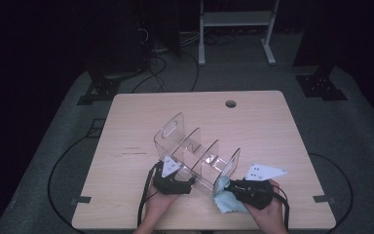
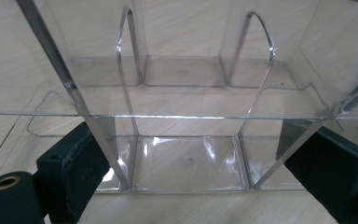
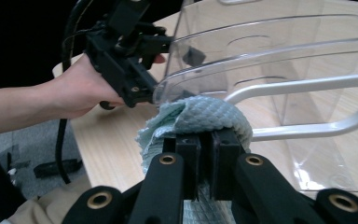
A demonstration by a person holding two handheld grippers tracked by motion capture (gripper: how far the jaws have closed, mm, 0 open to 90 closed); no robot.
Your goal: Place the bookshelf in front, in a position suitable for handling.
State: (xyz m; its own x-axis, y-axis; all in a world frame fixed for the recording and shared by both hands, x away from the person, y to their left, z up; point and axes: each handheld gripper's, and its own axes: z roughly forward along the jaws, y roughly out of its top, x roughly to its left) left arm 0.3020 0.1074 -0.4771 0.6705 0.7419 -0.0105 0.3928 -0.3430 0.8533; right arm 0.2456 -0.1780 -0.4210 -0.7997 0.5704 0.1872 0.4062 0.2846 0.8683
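High view: my right gripper, clamped on the cloth, presses it against the organizer's near-right end wall; my left gripper, jaws spread, straddles the near-left corner.

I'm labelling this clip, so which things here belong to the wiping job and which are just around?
In use:
- clear acrylic organizer
- light blue cloth
- right gripper, shut on the cloth
- left gripper, steadying the organizer

Just around:
- white frame on the floor
- floor cables
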